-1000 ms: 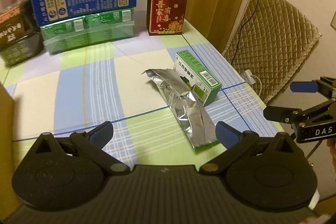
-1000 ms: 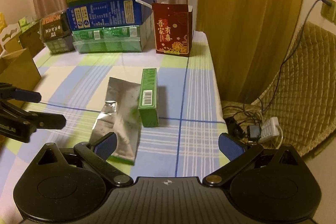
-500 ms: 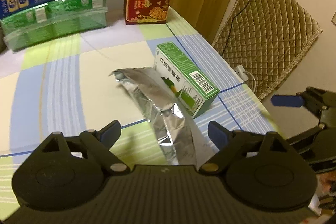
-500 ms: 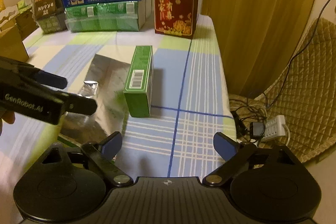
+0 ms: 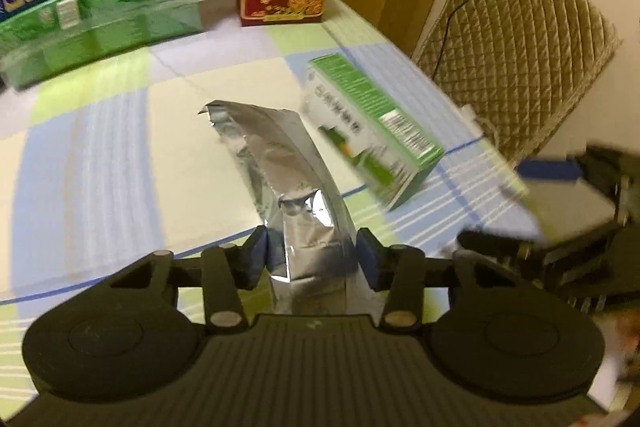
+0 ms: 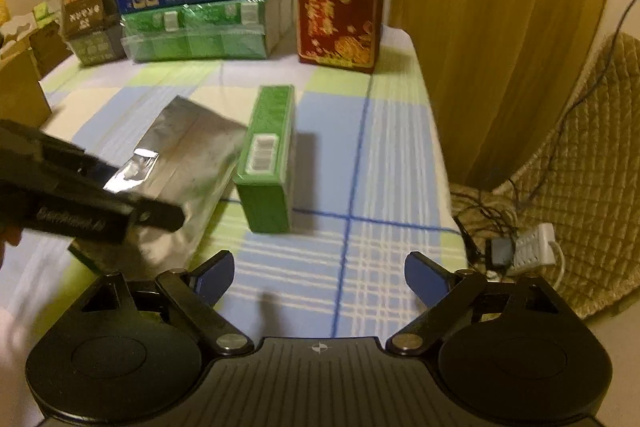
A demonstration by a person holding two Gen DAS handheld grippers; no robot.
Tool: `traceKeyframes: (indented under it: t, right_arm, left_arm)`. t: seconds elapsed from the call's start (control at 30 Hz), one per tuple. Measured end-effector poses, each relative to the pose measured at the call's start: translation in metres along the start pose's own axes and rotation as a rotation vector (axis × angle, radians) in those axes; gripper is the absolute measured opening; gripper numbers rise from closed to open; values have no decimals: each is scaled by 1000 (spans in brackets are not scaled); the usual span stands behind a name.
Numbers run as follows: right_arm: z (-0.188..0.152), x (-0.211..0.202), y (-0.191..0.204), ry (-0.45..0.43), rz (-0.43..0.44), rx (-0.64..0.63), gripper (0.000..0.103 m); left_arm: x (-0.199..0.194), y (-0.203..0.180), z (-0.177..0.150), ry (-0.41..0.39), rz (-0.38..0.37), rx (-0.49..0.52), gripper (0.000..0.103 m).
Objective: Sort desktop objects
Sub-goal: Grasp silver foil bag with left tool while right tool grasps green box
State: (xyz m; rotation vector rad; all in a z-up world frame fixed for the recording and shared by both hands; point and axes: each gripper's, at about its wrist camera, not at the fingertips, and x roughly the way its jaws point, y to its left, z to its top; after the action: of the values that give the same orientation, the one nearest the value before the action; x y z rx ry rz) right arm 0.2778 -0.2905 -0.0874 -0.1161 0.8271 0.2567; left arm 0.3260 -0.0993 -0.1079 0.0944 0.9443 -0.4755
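Foil pouch [image 5: 296, 187] between closing left gripper [image 5: 312, 255]

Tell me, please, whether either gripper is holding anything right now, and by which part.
The left gripper is closing its fingers around the near end of the silver foil pouch. The right gripper is open and holds nothing.

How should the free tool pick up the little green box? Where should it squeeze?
Probably across the two long narrow sides of the green box, coming from above at the near end. It lies flat and lengthwise toward the open right tool. Its left side touches the foil bag, which the left tool is closing on, so one finger must slip between.
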Motion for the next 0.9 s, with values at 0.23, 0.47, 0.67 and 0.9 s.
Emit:
traceKeyframes:
  t: [0.23,0.47,0.67,0.9]
  right_arm:
    - [25,18,22,-27,42,-38,81]
    - [45,48,33,18,40,-30,55]
    - [49,54,40,53,2,-25,27]
    - [34,31,51,106,16,24,27]
  left_arm:
    - [-24,41,-16,25,88,8,43]
    - [-31,54,-11,22,97,9,50]
    - [-22,54,-10,43,76,-11,43]
    - [-43,48,-29,69,77,-16,39]
